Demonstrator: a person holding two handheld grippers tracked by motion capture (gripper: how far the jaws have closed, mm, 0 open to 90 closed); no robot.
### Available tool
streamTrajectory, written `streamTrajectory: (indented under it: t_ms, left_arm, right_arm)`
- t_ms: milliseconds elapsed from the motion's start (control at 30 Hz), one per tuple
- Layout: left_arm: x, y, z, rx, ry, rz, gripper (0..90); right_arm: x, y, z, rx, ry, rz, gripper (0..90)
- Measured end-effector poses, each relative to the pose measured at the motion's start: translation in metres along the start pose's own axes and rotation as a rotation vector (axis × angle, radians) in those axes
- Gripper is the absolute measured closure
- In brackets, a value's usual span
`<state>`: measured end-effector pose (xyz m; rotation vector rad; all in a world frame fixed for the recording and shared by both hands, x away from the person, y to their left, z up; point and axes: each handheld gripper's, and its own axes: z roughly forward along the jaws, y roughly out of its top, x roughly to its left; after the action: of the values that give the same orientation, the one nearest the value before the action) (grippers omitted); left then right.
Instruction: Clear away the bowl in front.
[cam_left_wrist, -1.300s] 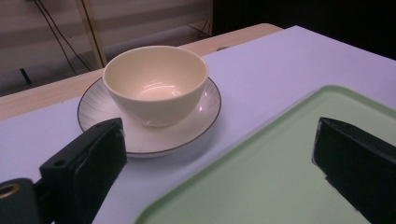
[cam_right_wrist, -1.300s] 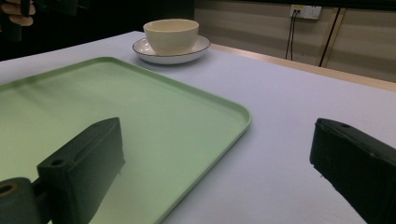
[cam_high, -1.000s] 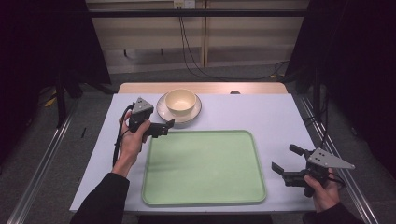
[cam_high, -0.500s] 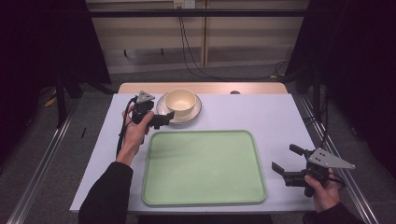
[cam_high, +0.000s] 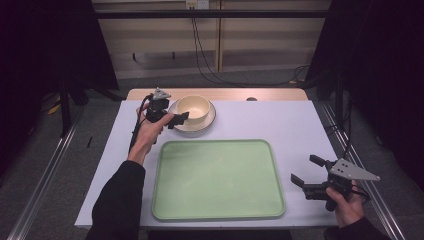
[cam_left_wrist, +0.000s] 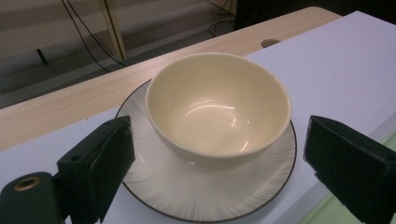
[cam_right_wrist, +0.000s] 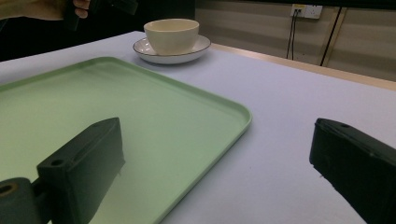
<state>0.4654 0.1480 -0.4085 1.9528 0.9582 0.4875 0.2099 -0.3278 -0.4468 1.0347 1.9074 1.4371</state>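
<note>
**Left tongs spread wide at the bowl and saucer**

The left tongs hover at the far-left part of the white surface, their jaws set wide apart and reaching toward the cream bowl. In the left gripper view the two black jaws flank the bowl on either side, with open space between each jaw and its wall; neither touches it. The bowl sits upright and empty on a white saucer with a thin dark rim, close to the wooden far edge of the surface.

A pale green tray lies flat and bare in the middle, just nearer than the saucer.

The right tongs are held low at the near-right corner, beside the tray's right edge, jaws also wide and holding nothing. The right gripper view looks across the tray toward the bowl.
</note>
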Motion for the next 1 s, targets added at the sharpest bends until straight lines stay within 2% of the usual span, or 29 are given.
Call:
streamTrajectory:
  t_ms: [67,167,233,300,333,500,533,567,600,667,767,800,833,867,933,1000]
  left_arm:
    - [0.003,0.005,0.004,0.007,0.017,-0.002,9.8]
    - [0.005,0.009,0.008,0.003,0.019,-0.017,10.5]
    - [0.007,0.012,0.015,0.028,0.038,0.007,12.4]
    - [0.007,0.013,0.019,0.036,0.047,0.007,12.9]
    - [0.007,0.014,0.025,0.044,0.064,-0.01,13.8]
    - [0.009,0.016,0.034,0.068,0.065,-0.011,14.9]
    - [0.012,0.017,0.038,0.093,0.075,-0.001,15.1]
    - [0.012,0.017,0.038,0.093,0.075,-0.001,14.9]
    - [0.014,0.017,0.043,0.098,0.078,-0.03,15.2]
    - [0.015,0.017,0.048,0.115,0.087,-0.027,15.3]
    - [0.016,0.015,0.051,0.116,0.092,-0.047,16.5]
    - [0.017,0.014,0.056,0.139,0.106,-0.051,16.5]
    - [0.017,0.014,0.056,0.139,0.106,-0.051,16.6]
    - [0.017,0.015,0.059,0.161,0.115,-0.066,17.0]
    - [0.015,0.018,0.061,0.175,0.113,-0.074,19.5]
    - [0.014,0.019,0.062,0.167,0.113,-0.077,20.1]
  right_arm:
    - [0.0,0.0,-0.001,-0.004,-0.003,-0.004,2.9]
    - [0.0,0.0,0.0,-0.003,0.0,-0.002,2.8]
    - [0.0,0.0,0.0,-0.006,0.003,0.001,2.9]
    - [0.0,0.0,0.0,-0.005,0.002,0.001,2.9]
    - [0.0,-0.001,0.001,0.001,0.005,0.001,2.9]
    - [0.0,-0.001,0.0,-0.001,0.009,0.008,2.9]
    - [0.0,-0.001,0.0,-0.002,0.012,0.005,2.9]
    - [0.0,-0.001,0.0,-0.003,0.011,0.006,2.9]
    - [0.0,-0.001,0.0,-0.003,0.013,0.005,2.9]
    - [0.0,-0.001,0.0,-0.004,0.009,0.004,2.9]
    - [0.0,-0.001,0.0,0.0,0.008,0.006,2.9]
    - [0.0,-0.001,0.0,0.0,0.01,0.007,2.9]
    - [0.0,-0.001,0.0,0.0,0.01,0.007,2.9]
    - [0.0,-0.001,0.0,0.001,0.011,0.007,2.9]
    - [-0.001,-0.001,0.0,-0.004,0.012,0.009,2.8]
    - [-0.001,-0.001,0.0,-0.004,0.011,0.009,2.7]
